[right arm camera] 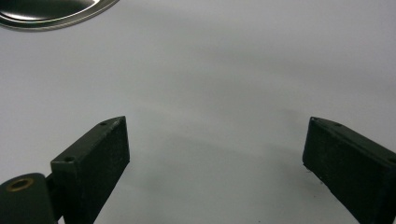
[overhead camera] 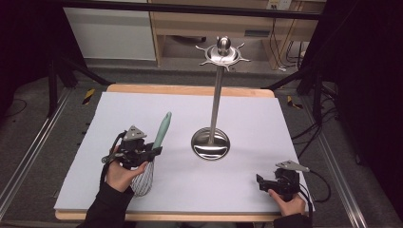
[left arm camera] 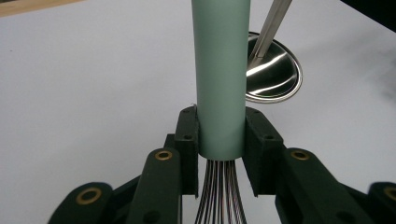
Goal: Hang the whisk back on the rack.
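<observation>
Lower left of high view: left gripper clamped on whisk at handle base, wires toward frame bottom, mint handle running up-right. Lower right: right gripper jaws apart, idle on surface. Centre, farther: utensil stand, nearer the left gripper.

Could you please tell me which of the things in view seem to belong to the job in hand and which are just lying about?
Likely in the job:
- whisk, its handle clamped in the left hand-held gripper
- stand with hooks on top, probably for hanging utensils
- right hand-held gripper, open on the table

Just about:
- wooden shelving behind the table
- cables on the floor
</observation>
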`<action>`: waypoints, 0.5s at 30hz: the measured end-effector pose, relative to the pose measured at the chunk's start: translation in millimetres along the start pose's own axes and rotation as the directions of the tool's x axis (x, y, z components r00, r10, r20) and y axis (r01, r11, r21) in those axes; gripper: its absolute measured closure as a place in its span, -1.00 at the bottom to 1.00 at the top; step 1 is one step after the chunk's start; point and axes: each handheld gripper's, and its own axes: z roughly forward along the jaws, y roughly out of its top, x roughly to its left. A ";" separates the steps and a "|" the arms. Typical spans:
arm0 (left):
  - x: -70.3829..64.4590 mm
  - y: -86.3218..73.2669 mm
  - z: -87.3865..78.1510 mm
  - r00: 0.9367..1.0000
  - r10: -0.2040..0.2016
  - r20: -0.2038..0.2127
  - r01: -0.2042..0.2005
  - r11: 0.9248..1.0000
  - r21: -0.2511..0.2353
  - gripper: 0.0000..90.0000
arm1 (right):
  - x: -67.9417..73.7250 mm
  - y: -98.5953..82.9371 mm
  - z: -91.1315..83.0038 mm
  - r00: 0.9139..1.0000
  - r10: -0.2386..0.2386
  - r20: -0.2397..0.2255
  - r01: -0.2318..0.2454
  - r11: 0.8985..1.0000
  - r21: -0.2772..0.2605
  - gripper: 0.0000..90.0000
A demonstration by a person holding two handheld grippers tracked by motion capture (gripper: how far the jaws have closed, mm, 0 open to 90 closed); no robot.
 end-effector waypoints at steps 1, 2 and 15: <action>0.1 -0.5 -2.4 1.000 0.000 -0.005 0.000 1.000 -0.007 0.53 | -0.1 0.0 -0.1 1.000 -0.001 0.001 0.001 1.000 -0.001 -0.83; 0.4 -0.8 -4.8 1.000 0.000 -0.006 0.000 1.000 -0.014 0.53 | 0.0 -0.1 -0.3 1.000 0.001 0.000 -0.001 1.000 -0.002 -0.83; -0.5 3.8 -27.0 1.000 0.014 -0.011 -0.015 0.994 -0.110 0.53 | 0.0 0.0 -1.1 1.000 0.006 -0.004 -0.006 1.000 -0.004 -0.83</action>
